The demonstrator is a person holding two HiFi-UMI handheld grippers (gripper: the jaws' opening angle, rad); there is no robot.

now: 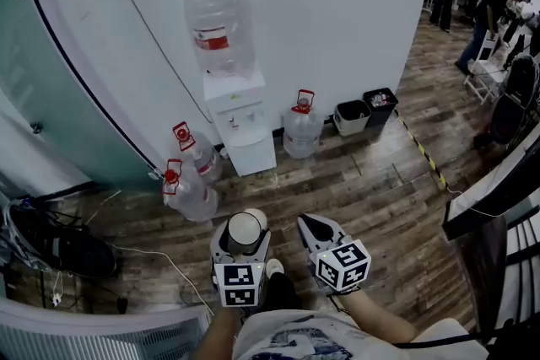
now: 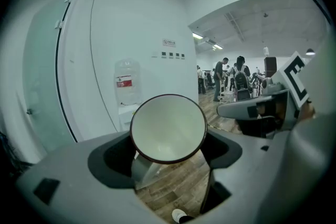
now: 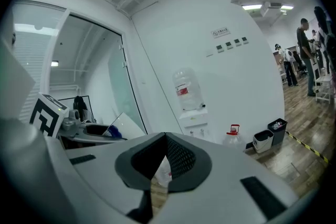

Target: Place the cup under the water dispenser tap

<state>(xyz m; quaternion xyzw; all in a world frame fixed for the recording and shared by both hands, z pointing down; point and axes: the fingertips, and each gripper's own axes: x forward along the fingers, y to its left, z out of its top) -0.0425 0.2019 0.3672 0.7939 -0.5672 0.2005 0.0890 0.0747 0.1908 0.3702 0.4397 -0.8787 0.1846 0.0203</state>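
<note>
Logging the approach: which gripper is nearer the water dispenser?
Left. The left gripper, holding the cup, faces the water dispenser head-on from well back. The right gripper, shut and empty, sits beside the left one, offset to the right.

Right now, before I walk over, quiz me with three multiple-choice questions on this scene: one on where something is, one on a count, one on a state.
1. Where does the water dispenser stand?
A. against the white wall
B. in the middle of the floor
C. on a desk

2. How many red-capped spare bottles are on the floor?
A. one
B. three
C. five

3. What do the left tongs hold?
A. nothing
B. a bottle
C. a white cup

Answers:
1 A, its back is to the wall.
2 B, in the head view two are left of the dispenser and one is right of it.
3 C, the jaws are closed on the white cup, whose open mouth faces the left gripper view.
</note>
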